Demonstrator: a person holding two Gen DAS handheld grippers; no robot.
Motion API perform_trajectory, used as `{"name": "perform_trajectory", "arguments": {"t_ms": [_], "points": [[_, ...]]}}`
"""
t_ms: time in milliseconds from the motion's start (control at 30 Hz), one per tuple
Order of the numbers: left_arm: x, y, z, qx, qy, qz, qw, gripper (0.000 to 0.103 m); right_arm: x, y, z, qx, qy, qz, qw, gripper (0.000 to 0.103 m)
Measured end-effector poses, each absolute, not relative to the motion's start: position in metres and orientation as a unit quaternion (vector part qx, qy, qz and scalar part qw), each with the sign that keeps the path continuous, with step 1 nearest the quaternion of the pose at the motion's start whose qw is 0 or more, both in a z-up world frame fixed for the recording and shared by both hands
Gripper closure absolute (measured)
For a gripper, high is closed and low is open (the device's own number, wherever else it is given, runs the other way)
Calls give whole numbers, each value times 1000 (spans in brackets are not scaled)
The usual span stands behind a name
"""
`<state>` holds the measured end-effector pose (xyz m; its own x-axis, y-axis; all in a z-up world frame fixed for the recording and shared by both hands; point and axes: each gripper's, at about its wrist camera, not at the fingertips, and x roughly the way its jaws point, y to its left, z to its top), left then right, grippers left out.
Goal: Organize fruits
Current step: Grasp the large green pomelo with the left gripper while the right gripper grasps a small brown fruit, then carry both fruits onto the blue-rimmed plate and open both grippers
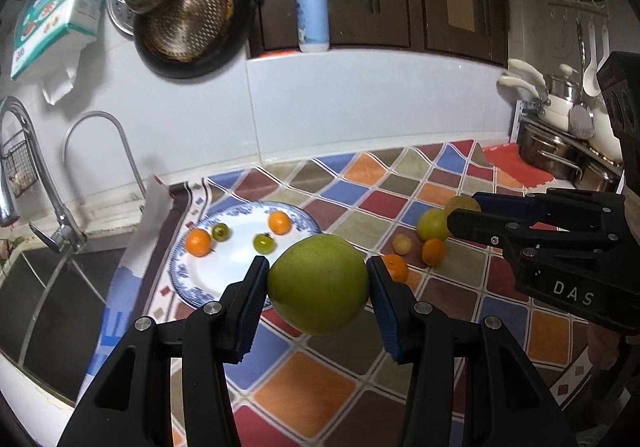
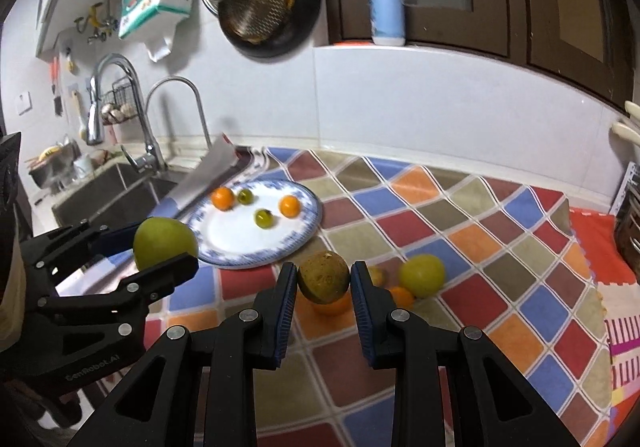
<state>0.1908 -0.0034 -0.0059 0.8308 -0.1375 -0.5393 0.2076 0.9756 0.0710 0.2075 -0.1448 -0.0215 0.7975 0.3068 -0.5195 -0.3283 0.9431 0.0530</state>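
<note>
A green apple is clenched by the left gripper mid-frame; a brownish fruit is gripped by the right gripper above the desk.

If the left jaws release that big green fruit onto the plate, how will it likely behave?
The green fruit is round and smooth, so it will probably roll. The plate looks shallow, so its rim may not stop it. It could nudge the small tomato nearby.

Two grippers, each pinching one fruit between its fingers. Beyond the fingertips, one plate carries two oranges and two green tomatoes; four more fruits lie loose.
</note>
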Motion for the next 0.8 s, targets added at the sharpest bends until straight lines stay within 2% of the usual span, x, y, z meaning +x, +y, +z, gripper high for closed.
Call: {"name": "perform_trajectory", "arguments": {"t_ms": [800], "points": [[228,91,14,75,239,-96,963,54,236,-52,6,5,222,157,962,74]]}}
